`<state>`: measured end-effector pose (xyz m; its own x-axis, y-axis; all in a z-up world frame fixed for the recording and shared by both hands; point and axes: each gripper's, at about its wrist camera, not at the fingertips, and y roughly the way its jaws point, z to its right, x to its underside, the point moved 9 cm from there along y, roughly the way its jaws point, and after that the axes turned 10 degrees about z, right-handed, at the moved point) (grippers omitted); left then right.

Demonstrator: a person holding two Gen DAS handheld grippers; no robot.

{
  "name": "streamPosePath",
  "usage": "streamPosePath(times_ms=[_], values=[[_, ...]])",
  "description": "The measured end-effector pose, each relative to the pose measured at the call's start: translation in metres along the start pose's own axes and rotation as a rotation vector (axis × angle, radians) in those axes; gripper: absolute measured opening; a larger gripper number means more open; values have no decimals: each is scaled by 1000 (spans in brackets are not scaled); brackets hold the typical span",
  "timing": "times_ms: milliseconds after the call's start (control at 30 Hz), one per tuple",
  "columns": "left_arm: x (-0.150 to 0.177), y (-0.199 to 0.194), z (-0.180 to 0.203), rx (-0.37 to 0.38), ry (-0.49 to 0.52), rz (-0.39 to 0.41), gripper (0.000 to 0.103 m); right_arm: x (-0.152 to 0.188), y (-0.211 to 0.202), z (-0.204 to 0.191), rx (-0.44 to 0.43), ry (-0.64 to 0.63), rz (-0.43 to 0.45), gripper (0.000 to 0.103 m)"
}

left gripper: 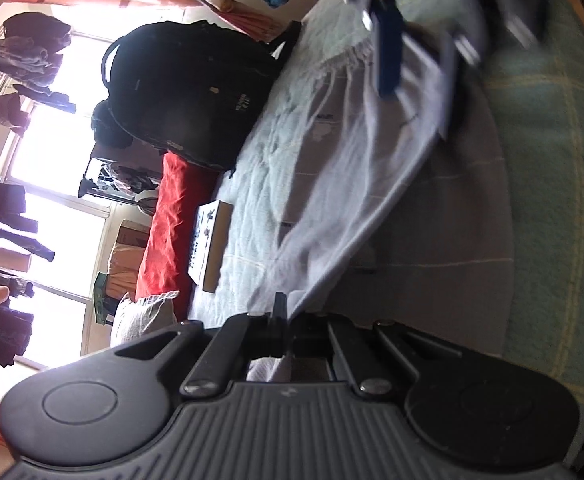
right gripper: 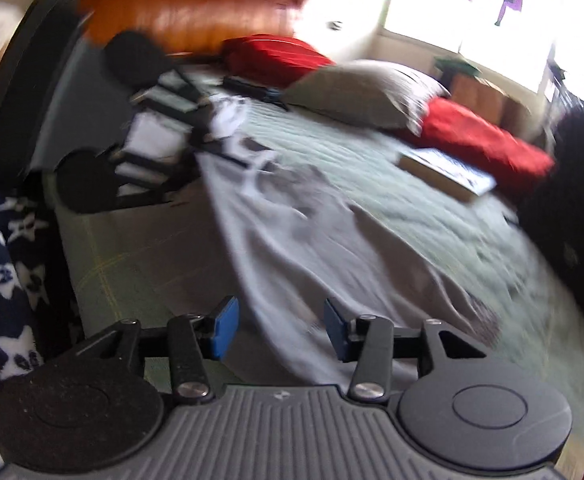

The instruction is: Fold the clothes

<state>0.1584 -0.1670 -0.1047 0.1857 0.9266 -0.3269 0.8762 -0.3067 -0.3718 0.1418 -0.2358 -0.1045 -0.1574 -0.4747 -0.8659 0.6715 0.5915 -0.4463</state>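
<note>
A pale green quilted bedspread (right gripper: 371, 168) covers the bed, and the grey garment (right gripper: 292, 240) lies spread across it, one end lifted. The left gripper (left gripper: 282, 320) is pressed together, pinching that garment's edge. The right gripper (right gripper: 278, 330) hangs spread above the near hem, gripping nothing. With only one corner pinched, the cloth could sag, twist or slip free, spoiling the fold.

Both wrist views close, low over bed (left gripper: 252, 208), facing opposite directions.

Sunlit window (left gripper: 64, 128), quilted bed (right gripper: 371, 152), red pillows (right gripper: 487, 144).
</note>
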Motion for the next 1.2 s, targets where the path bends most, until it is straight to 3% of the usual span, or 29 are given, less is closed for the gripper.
streamPosePath(times_ms=[200, 300, 400, 467, 533, 633, 767, 867, 1033, 1200], values=[[1, 2, -6, -4, -25, 4, 0, 12, 15, -6, 215, -312, -75, 50], [4, 1, -3, 5, -30, 3, 0, 28, -1, 9, 262, -320, -116, 47], [4, 1, 6, 25, -19, 2, 0, 42, -13, 29, 334, -331, -158, 34], [3, 1, 10, 30, -10, 2, 0, 48, -15, 36, 350, -347, -158, 25], [1, 2, 12, 32, -6, 2, 0, 50, -13, 35, 338, -374, -155, 23], [2, 1, 8, 30, -8, 1, 0, 51, -8, 27, 350, -525, -158, 13], [1, -5, 4, 34, 4, -5, 0, 44, -12, 30, 364, -654, -156, 11], [-4, -13, 7, 36, 33, 10, 0, 43, -17, 44, 396, -668, -175, 11], [-7, -17, 36, 95, 76, 24, 0, 64, -16, 51, 368, -630, -213, 11], [-11, -19, 54, 134, 112, 38, 0, 58, -24, 50, 383, -605, -182, 10]])
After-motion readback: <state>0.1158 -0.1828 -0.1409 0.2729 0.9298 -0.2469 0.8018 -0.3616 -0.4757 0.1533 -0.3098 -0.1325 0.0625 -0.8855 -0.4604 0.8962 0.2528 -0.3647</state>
